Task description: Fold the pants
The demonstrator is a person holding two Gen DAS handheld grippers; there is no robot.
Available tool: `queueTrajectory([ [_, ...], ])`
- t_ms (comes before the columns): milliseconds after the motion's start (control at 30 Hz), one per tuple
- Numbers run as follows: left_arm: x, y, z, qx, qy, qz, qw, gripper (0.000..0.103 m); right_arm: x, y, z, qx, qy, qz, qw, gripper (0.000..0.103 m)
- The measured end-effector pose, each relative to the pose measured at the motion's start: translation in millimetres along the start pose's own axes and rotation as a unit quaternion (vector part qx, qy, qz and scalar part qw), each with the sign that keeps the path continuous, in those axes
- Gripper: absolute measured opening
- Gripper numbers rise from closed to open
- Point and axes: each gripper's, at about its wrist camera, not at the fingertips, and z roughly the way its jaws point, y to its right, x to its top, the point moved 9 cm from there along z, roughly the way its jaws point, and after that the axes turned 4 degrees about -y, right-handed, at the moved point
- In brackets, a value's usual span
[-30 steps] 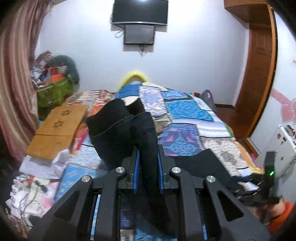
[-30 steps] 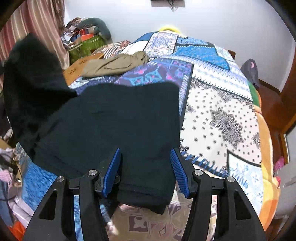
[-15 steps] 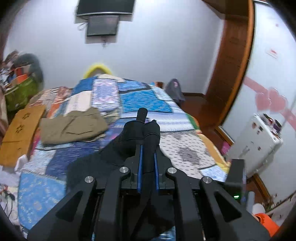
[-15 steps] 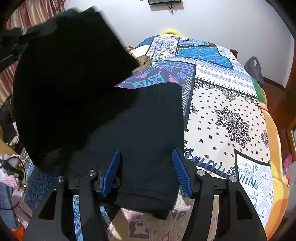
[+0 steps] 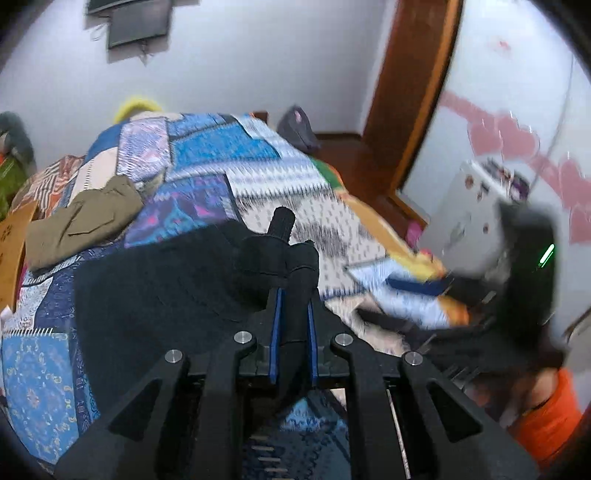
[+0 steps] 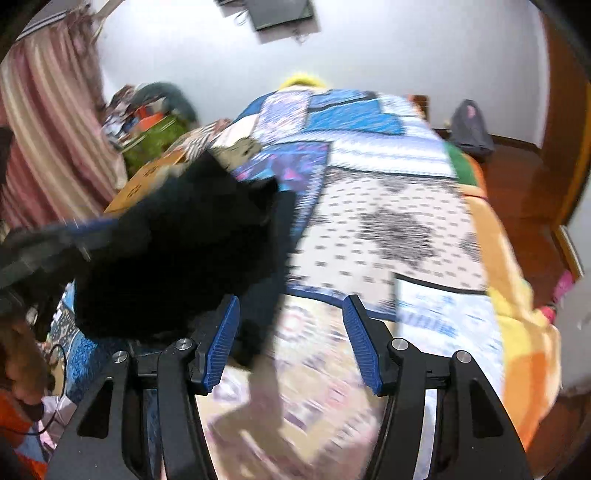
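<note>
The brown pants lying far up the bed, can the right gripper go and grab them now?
Probably not straight away. The right gripper is open and holds nothing, but the black pants, held up by the left gripper, hang between it and the brown pants, which lie farther up the bed.

Motion blur smears the patchwork quilt in both views. The black pants hide the quilt's left part, and the wall-mounted screen is cut off by the top edge.

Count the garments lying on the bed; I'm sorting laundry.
2: black fabric pants on the patchwork quilt's near end, pinched by the left gripper; folded olive-khaki garment farther left. More may be hidden.
</note>
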Motion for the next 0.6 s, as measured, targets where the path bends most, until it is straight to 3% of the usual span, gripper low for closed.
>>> queueTrajectory([
  [200, -17, 8, 13, 0.003, -0.031, 0.000, 0.9995, 0.012, -7, 20, -31, -0.020, 0.019, 0.021, 0.999, 0.055],
  [233, -17, 7, 11, 0.000, -0.030, 0.000, 0.9995, 0.018, -7, 21, -30, -0.021, 0.022, 0.022, 0.999, 0.055],
  [267, -17, 9, 9, -0.012, -0.031, -0.002, 0.9994, 0.028, -9, 20, -30, -0.020, 0.023, 0.024, 0.999, 0.055],
  [300, -17, 14, 4, -0.039, -0.032, -0.008, 0.9987, 0.031, -9, 19, -29, -0.018, 0.022, 0.026, 0.999, 0.055],
  [367, -15, 18, -3, -0.057, -0.030, -0.013, 0.9978, 0.032, -7, 14, -26, -0.013, 0.023, 0.031, 0.999, 0.055],
  [500, -5, 3, -23, -0.041, -0.001, -0.030, 0.9987, 0.032, -6, 0, -24, -0.001, 0.024, 0.026, 0.999, 0.055],
  [600, 0, -26, -35, -0.005, 0.018, -0.046, 0.9988, 0.032, -5, -14, -23, 0.009, 0.023, 0.014, 1.000, 0.055],
])
